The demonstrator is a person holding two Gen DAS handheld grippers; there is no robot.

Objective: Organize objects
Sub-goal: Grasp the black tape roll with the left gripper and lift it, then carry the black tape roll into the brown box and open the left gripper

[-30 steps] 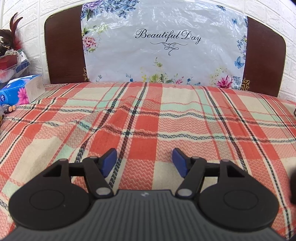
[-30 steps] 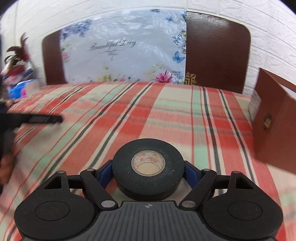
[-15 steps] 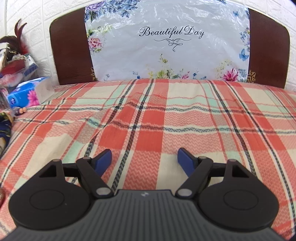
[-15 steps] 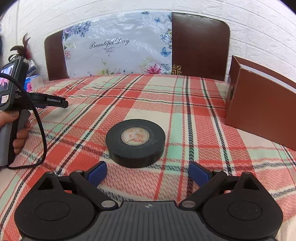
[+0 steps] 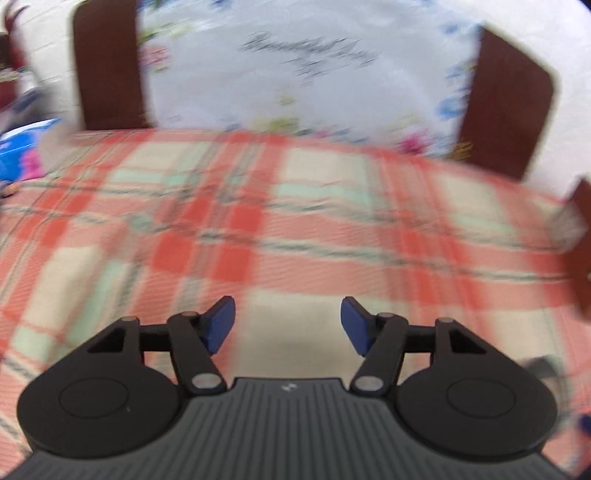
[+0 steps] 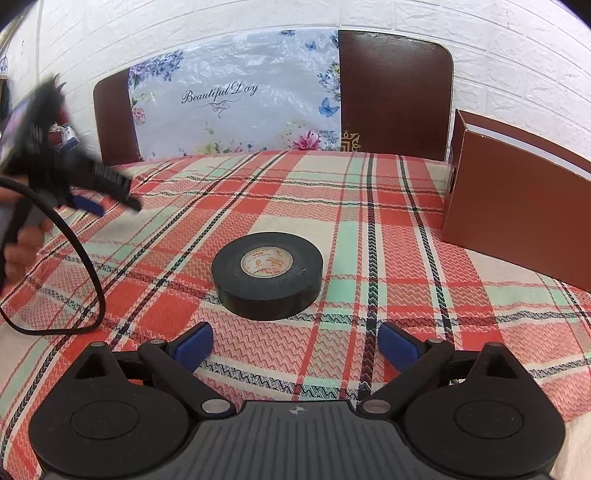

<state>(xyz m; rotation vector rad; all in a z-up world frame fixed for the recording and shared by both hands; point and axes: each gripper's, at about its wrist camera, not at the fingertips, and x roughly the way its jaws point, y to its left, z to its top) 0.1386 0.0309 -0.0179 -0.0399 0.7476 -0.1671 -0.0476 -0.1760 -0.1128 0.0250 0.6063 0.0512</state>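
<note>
Lying flat on the plaid bedspread (image 6: 369, 206), the tape (image 6: 267, 275) is a thick black roll with a pale printed core facing up, its red lettering too small to read. It sits just ahead of the right hand-held gripper (image 6: 295, 347), centred between the two blue fingers (image 6: 194, 345) but apart from them; that hand-held gripper is spread wide and grasps nothing. To the right of the tape, well apart, a brown box (image 6: 517, 218) stands on the bed near the wall. Behind the bed rises a dark brown headboard (image 6: 395, 96), partly covered by a flowered plastic sheet (image 6: 240, 99) printed "Beautiful Day", against a white brick wall (image 6: 221, 22). At the left edge of the right wrist view, the left hand-held gripper (image 6: 107, 195) hovers over the bedspread, blurred, with a black cable (image 6: 86, 266) looping down from it onto the cloth; part of the person's hand (image 6: 22, 243) shows on its handle. The left wrist view is smeared, yet its own blue fingers (image 5: 219, 325) stand clearly parted with only plaid between them. A blue tissue pack (image 5: 18, 151) sits at that view's far left. Nothing lies between the tape and the right fingers.
</note>
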